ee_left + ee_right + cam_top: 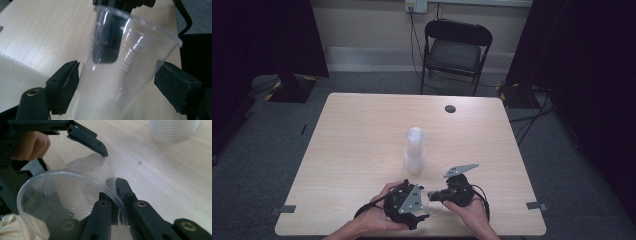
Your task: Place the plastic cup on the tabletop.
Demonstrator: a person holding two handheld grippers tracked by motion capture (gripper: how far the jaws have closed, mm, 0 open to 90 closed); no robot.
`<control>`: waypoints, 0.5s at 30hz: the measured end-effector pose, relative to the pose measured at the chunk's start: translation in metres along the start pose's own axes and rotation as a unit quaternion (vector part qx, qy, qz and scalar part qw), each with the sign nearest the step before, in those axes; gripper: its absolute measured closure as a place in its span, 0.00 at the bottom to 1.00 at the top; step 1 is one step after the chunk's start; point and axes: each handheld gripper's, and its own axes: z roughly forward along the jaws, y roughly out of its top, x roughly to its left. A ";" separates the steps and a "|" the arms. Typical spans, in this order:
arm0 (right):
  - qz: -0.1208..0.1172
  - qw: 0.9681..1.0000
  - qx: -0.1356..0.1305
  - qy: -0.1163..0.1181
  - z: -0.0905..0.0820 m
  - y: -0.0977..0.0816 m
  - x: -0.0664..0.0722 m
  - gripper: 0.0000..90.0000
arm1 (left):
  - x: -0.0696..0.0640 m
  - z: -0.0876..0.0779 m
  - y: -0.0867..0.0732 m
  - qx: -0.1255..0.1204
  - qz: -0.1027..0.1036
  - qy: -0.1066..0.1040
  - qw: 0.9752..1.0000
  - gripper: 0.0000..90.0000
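We hold a single clear plastic cup [72,202] near the table's [362,130] near edge, just on our side of the stack of cups [414,150]. The right gripper [117,195] pinches the cup's rim wall between its closed jaws. The left gripper [117,82] has its jaws spread wide around the cup's lower body, the left pad touching and the right pad standing clear.

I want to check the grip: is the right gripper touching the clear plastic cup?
Touching. In the right gripper view, the right gripper is shut on the rim of the clear plastic cup, one jaw inside the wall and one outside.
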 end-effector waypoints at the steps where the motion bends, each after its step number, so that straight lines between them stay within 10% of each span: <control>1: 0.002 1.000 0.000 0.000 0.001 0.000 0.000 0.98 | -0.001 0.001 0.001 -0.004 -0.001 -0.002 1.000 0.22; 15: 0.052 0.998 0.000 0.018 0.011 -0.002 0.003 0.98 | -0.010 0.011 0.007 0.001 0.018 0.018 1.000 0.23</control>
